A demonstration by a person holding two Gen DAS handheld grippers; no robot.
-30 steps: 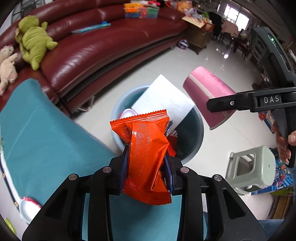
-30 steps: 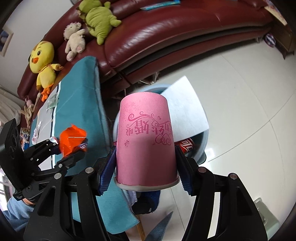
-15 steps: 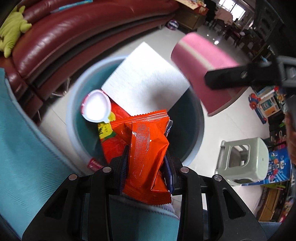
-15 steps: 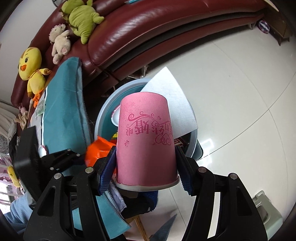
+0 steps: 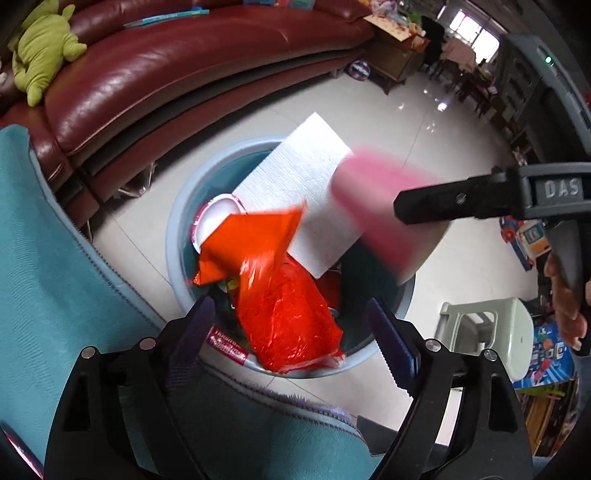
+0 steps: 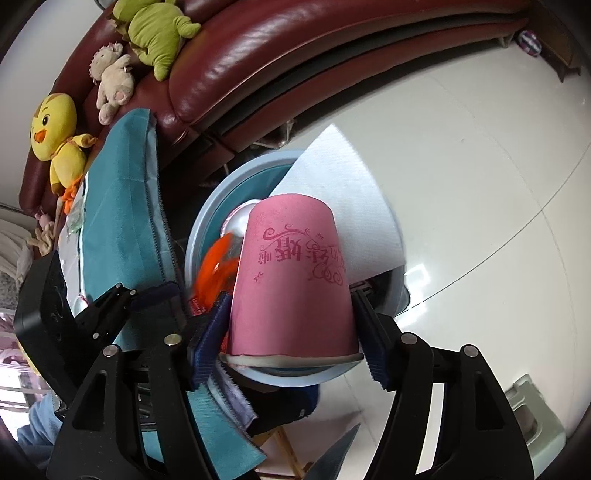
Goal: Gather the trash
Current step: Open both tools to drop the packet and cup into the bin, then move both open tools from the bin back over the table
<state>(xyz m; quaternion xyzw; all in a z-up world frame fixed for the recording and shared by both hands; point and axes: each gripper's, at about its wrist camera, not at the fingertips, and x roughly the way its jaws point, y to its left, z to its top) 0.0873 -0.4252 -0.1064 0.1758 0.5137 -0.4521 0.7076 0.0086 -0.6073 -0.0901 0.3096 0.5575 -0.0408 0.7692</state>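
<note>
A dark red leather sofa (image 6: 295, 55) carries a green plush toy (image 6: 155, 33), with a pale green stool (image 5: 484, 328) on the floor.

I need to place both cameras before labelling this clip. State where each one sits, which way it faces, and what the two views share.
Left wrist: on the left gripper, looking steeply down into the blue bin; its open fingers, the right gripper and a hand show.
Right wrist: on the right gripper, facing down at the bin; its fingers flank the pink cup, left gripper at left.
Shared: bin, cup, orange wrapper, white sheet, sofa.
</note>
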